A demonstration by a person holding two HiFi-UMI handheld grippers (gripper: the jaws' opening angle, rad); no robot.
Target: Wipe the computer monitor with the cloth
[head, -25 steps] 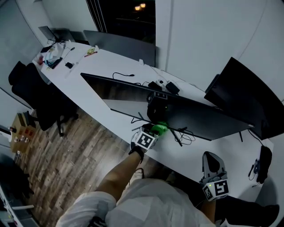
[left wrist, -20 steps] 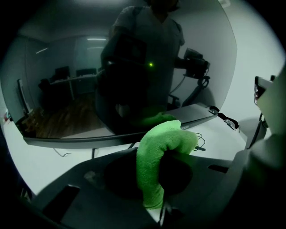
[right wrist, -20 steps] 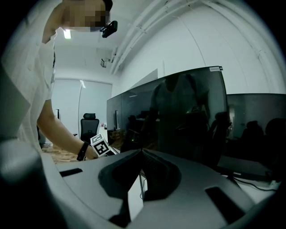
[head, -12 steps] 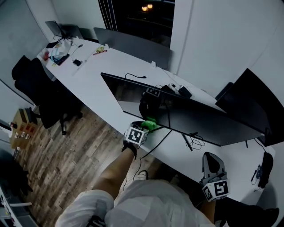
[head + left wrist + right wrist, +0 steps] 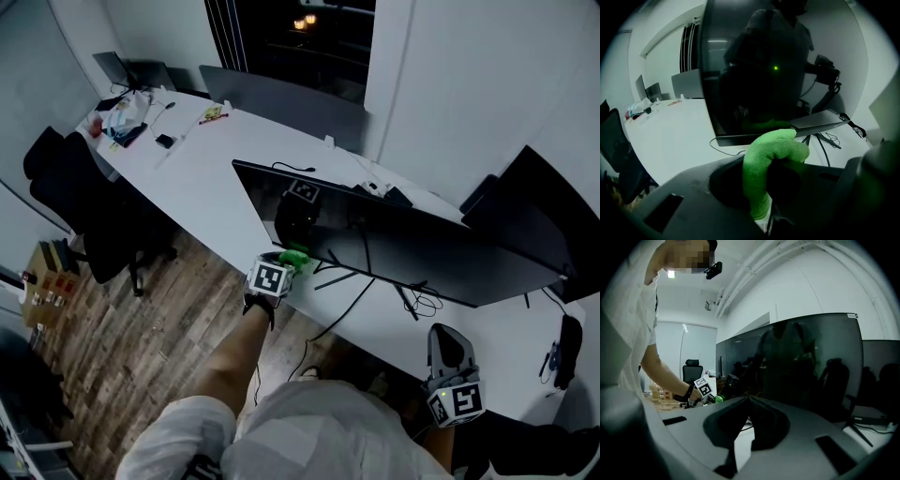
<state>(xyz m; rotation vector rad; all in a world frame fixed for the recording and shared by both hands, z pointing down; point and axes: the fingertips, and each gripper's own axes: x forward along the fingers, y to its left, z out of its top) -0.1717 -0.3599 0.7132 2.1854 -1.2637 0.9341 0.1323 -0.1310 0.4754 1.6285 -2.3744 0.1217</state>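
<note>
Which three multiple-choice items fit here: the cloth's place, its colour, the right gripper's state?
1. The cloth is: A in the left gripper; B in the right gripper; C draped over the monitor.
2. Its colour: A white; B green; C red.
3. The right gripper's tongs are: A wide apart; B shut on the cloth; C together, empty.
Answers: 1 A, the left tongs clamp it by the monitor; 2 B, plainly green; 3 C, its own view shows them closed on nothing.
</note>
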